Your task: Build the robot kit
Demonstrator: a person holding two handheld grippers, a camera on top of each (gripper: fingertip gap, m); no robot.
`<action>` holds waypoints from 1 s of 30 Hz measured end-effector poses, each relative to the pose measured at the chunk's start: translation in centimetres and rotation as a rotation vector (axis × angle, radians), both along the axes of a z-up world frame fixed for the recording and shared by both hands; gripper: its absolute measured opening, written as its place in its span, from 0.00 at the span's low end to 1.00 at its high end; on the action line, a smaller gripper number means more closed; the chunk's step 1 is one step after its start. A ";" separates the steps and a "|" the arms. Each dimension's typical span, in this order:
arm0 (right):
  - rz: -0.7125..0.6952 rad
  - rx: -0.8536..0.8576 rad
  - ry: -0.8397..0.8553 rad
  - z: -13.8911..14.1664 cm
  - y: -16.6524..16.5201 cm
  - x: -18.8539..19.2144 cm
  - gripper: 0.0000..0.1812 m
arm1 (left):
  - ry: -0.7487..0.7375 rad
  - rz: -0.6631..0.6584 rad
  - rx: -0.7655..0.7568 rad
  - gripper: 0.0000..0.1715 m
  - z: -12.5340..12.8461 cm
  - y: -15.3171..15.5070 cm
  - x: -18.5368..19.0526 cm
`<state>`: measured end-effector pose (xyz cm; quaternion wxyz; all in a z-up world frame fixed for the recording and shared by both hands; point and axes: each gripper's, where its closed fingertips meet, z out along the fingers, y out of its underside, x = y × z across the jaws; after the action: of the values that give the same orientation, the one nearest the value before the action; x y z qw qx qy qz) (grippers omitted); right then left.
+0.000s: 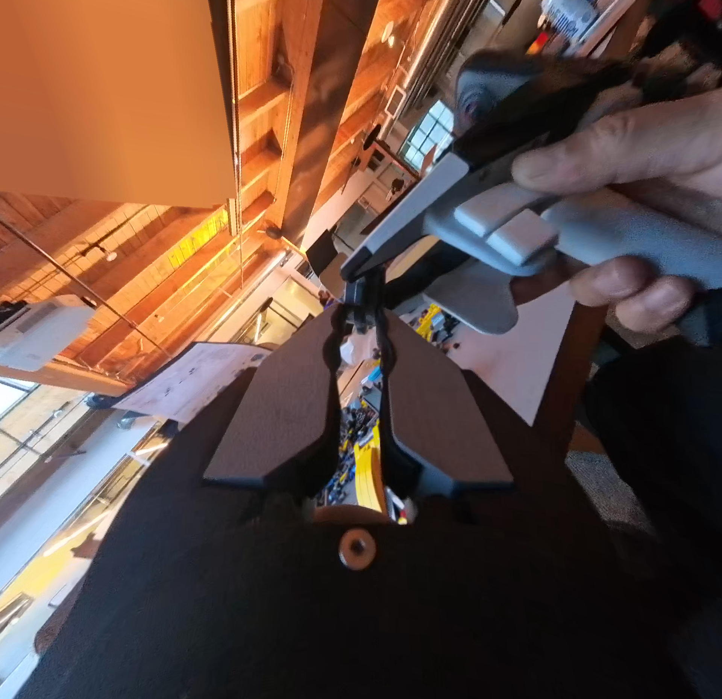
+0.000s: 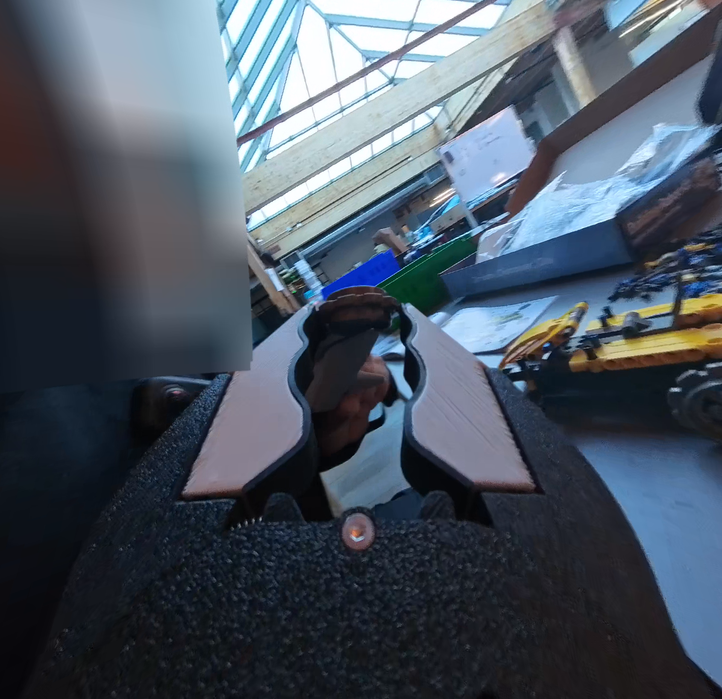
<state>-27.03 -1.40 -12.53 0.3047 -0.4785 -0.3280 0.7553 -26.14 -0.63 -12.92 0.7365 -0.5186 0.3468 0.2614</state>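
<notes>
Both left gripper (image 1: 357, 318) and right gripper (image 2: 357, 310) clench a small part (image 1: 353, 294) (dark) over grey table (image 2: 644, 485), timber beams (image 2: 390, 110) overhead.

The left hand-held gripper (image 1: 361, 321) pinched a small dark grey piece (image 1: 356, 303) between its tips, with the right hand-held gripper (image 1: 353, 270) closed on the same piece from above. In the right wrist view, the right hand-held gripper (image 2: 357, 313) clamped a small dark ribbed part (image 2: 357, 307), too blurred to identify.
</notes>
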 end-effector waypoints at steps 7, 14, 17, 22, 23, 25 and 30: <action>-0.226 0.203 -0.090 0.0 0.6 -0.4 0.23 | -0.066 0.033 -0.046 0.07 0.1 0.5 -0.3; -0.228 0.218 -0.071 0.7 0.5 -0.3 0.23 | -0.147 0.027 -0.074 0.07 0.4 0.4 0.0; -0.207 0.208 -0.070 0.7 0.4 -0.3 0.23 | -0.166 0.034 -0.065 0.07 0.4 0.2 0.1; -0.177 0.221 -0.107 0.0 0.4 0.2 0.23 | -0.148 -0.036 -0.119 0.15 -1.0 0.0 1.0; -0.185 0.236 -0.132 -0.6 0.6 0.3 0.23 | -0.142 -0.068 -0.192 0.21 -2.1 0.0 1.4; -0.229 0.286 -0.228 -2.5 1.5 0.6 0.23 | -0.138 -0.086 -0.381 0.30 -4.7 -0.2 1.1; -0.300 0.354 -0.426 -7.3 2.8 0.6 0.23 | -0.344 0.006 -0.651 0.37 -5.8 1.2 -6.2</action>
<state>-26.42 1.41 -19.84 0.4157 -0.6084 -0.4367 0.5160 -32.36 0.58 -18.71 0.5795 -0.7632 0.2815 0.0485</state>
